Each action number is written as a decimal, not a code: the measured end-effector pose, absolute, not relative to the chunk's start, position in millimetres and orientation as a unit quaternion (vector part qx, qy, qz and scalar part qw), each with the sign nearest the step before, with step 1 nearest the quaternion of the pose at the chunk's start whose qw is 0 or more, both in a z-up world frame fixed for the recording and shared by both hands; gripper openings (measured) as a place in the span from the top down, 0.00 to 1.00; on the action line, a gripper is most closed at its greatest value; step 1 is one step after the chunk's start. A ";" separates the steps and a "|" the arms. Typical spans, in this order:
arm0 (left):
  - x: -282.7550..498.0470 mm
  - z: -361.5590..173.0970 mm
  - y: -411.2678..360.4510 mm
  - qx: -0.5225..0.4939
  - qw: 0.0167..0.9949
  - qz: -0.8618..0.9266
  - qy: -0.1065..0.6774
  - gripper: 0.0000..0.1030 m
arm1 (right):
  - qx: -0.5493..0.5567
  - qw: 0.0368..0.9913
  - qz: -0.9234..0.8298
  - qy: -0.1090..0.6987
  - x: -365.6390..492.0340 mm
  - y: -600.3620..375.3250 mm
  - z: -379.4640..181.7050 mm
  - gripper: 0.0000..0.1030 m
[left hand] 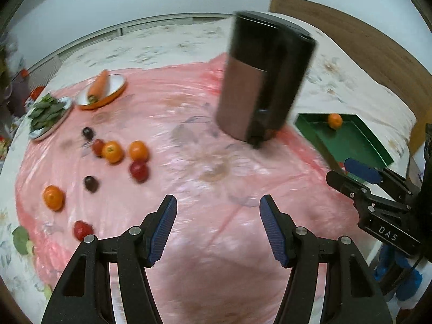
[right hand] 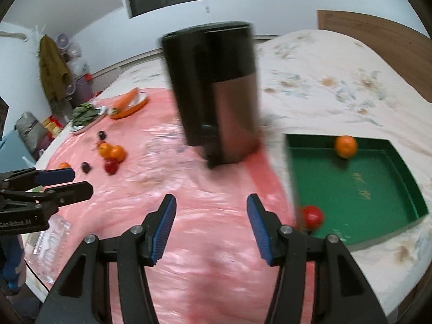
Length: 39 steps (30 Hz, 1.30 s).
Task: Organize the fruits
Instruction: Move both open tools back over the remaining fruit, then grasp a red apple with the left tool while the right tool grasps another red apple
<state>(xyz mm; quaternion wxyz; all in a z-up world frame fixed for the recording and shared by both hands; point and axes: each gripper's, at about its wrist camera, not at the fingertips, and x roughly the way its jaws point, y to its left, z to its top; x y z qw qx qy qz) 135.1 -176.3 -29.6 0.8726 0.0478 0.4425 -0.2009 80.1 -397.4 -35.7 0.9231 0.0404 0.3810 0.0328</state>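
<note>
Fruits, left wrist view: loose oranges (left hand: 112, 151), red tomato-like fruits (left hand: 139, 171) and dark plums (left hand: 90, 183) lie scattered on the left half of the pink plastic sheet (left hand: 189, 162), which covers a round worktop.
Direction from left hand-held gripper (left hand: 218, 224): the loose cluster lies ahead and to the left; one red fruit (left hand: 82, 229) sits just beside its left finger.
Left hand-held gripper state: jaws spread, nothing between the blue pads, pitched downward over bare sheet.
Obstacle: a tall black and copper canister (left hand: 264, 81) stands far of centre, between the fruit pile and the tray.
Green tray (left hand: 351, 145): far right, holding one orange (left hand: 334, 120) at its back wall.
Other dishes: a carrot on an orange-rimmed plate (left hand: 101, 91) and a plate of green leaves (left hand: 48, 113), far left.
Right hand-held gripper (left hand: 359, 174): enters from the right edge, close to the tray's near corner.

Fruits, right wrist view: the loose cluster (right hand: 112, 152) lies well apart, far left; the tray (right hand: 364, 189) is just to the right.
Tray contents: an orange (right hand: 346, 146) at the far wall, a red fruit (right hand: 311, 216) at the near left corner.
Right hand-held gripper (right hand: 212, 226) state: jaws spread, empty, tilted down.
Nearer hand, judged: the left for the loose fruit, the right for the tray.
Long axis: round fruit, none that matters.
Sharpness: both views are motion-blurred.
</note>
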 end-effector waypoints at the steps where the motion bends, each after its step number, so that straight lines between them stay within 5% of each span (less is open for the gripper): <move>1: 137.1 -30.3 -169.0 0.044 0.874 -0.196 0.442 0.44 | 0.040 0.923 0.043 0.380 83.8 -387.1 -36.2 0.20; 21: 185.0 -84.8 8.1 -0.054 0.878 -0.100 0.466 0.44 | 0.025 0.883 0.189 0.429 192.8 -222.6 -95.0 0.20; 34: 200.1 -121.4 7.5 -0.058 0.828 -0.101 0.549 0.49 | 0.021 0.851 0.175 0.494 240.4 -188.0 -120.0 0.29; 39: 206.6 -136.8 1.3 -0.048 0.810 -0.113 0.573 0.61 | 0.019 0.851 0.158 0.500 251.9 -184.5 -125.4 0.35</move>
